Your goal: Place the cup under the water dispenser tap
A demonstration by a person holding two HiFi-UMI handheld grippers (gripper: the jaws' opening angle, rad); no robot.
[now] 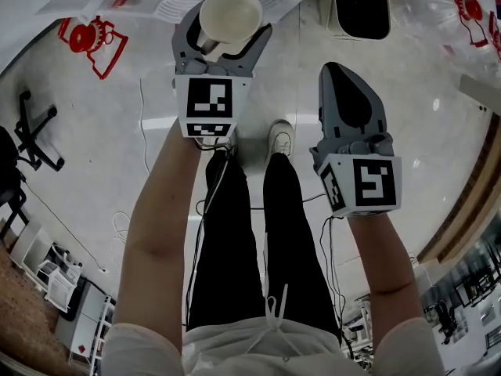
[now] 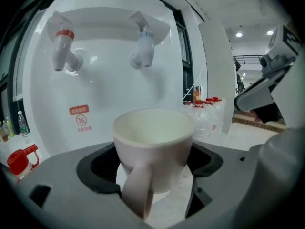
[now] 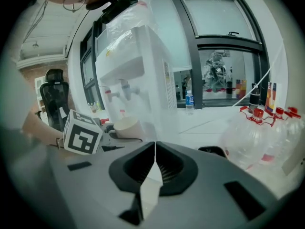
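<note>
My left gripper (image 1: 227,30) is shut on a cream cup (image 1: 230,16), upright, its handle (image 2: 138,192) turned back toward me. In the left gripper view the cup (image 2: 153,144) hangs in front of the white water dispenser (image 2: 105,70), below and a little right of the blue tap (image 2: 143,49); a red tap (image 2: 63,49) sits to the left. My right gripper (image 1: 344,100) is shut with nothing in it, held lower right of the left one. From the right gripper view the dispenser (image 3: 136,75) and the cup (image 3: 126,126) show at left.
Several empty water bottles with red caps (image 3: 267,132) lie on the floor at right, another red cap (image 2: 20,161) at left. An office chair (image 1: 31,135) stands left. A dark bin (image 1: 362,5) sits near the dispenser. Cables trail by the person's feet (image 1: 280,138).
</note>
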